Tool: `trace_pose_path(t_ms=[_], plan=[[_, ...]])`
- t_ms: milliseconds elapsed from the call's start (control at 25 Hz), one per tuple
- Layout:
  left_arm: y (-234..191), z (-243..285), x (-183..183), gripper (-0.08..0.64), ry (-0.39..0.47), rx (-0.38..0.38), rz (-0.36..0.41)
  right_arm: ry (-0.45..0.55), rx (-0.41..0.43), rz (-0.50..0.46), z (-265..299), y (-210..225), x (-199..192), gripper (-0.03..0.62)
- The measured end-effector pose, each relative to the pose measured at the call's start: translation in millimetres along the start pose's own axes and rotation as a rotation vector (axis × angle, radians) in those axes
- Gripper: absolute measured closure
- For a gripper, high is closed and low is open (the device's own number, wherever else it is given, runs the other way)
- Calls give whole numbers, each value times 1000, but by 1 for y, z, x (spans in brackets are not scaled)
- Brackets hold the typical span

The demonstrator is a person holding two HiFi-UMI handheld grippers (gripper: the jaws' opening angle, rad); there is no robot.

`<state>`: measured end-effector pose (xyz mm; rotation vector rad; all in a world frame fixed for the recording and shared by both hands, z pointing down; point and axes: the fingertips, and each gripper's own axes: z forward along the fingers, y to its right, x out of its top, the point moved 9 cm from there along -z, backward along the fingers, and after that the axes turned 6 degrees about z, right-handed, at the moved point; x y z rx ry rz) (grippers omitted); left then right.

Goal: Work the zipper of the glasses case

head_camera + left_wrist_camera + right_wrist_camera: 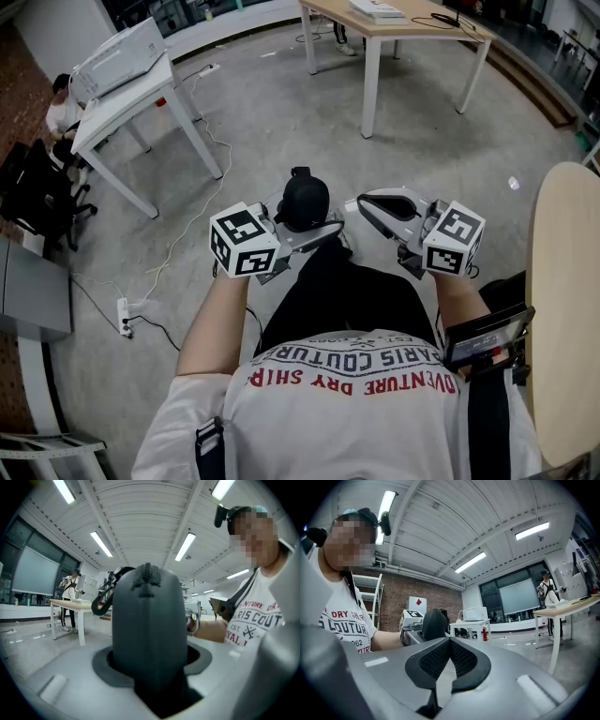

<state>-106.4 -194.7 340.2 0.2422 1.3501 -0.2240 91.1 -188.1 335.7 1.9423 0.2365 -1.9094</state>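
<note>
The black glasses case (305,198) stands upright in my left gripper (307,231), which is shut on its lower part, held in the air in front of the person's body. In the left gripper view the case (147,620) fills the middle, with its zipper seam (147,577) running over the top and a black loop (100,604) hanging at its left. My right gripper (356,204) is to the right of the case, apart from it, its jaws shut with nothing between them. In the right gripper view the dark pads (465,660) meet, and the case (433,624) shows beyond them.
A white table (114,112) with a box stands at the left, a wooden-topped table (394,33) at the back, a round wooden tabletop (562,309) at the right. A power strip (124,316) and its cable lie on the grey floor. A seated person (58,112) is at the far left.
</note>
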Motion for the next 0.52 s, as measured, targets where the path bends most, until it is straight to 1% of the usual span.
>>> trace_pose_path(t_ms=[520], plan=[[1, 0, 2, 314, 12, -5, -3, -3, 12, 8, -2, 0, 1, 592]])
